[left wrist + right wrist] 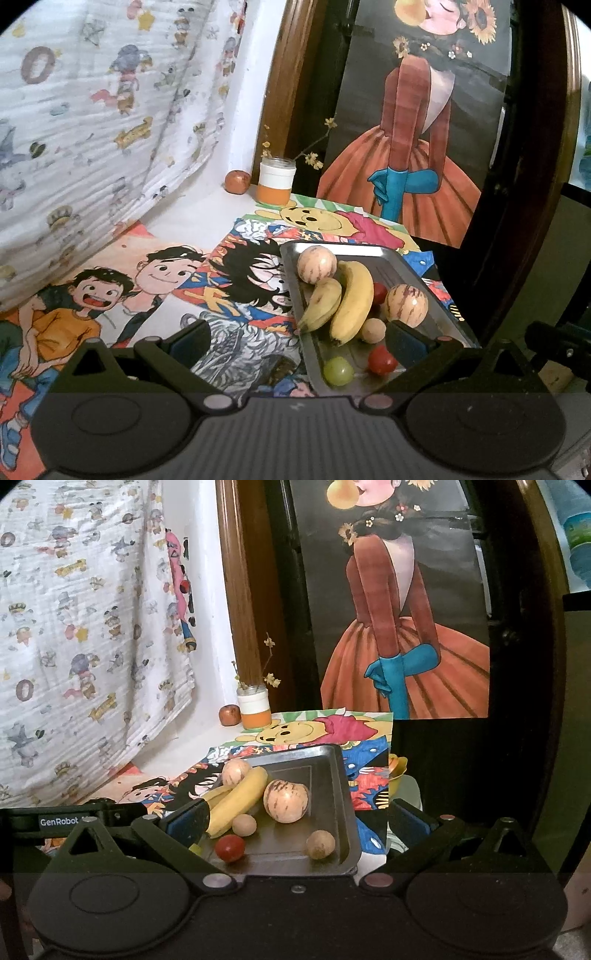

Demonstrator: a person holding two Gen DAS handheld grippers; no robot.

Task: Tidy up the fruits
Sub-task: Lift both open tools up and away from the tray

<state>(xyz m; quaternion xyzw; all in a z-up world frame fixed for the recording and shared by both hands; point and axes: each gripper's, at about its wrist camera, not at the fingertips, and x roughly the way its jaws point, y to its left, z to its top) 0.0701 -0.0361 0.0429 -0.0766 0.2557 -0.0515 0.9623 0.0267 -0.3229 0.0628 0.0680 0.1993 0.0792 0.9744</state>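
1. We see a metal tray (373,252) on the counter (207,218), lying on bright cartoon drawings (110,288).
2. In the tray lie 2 bananas (352,301) side by side, touching each other.
3. 1 striped round fruit (317,264) sits at the far end of the tray, touching the bananas. Another striped round fruit (406,304) sits on the other side of the bananas.
4. Near our end of the tray we see a green grape (338,371), a red tomato (382,360) and a small tan ball fruit (373,330).
5. A second tan ball fruit (320,844) sits alone by the near right corner of the tray.
6. A reddish apple (237,181) sits far back on the counter, just beside an orange and white jar (277,181) with twigs in it.
7. Our left tongs (297,338) are wide apart and hold nothing.
8. Our right tongs (295,821) are wide apart too and hold nothing. They hang over the near end of the tray.
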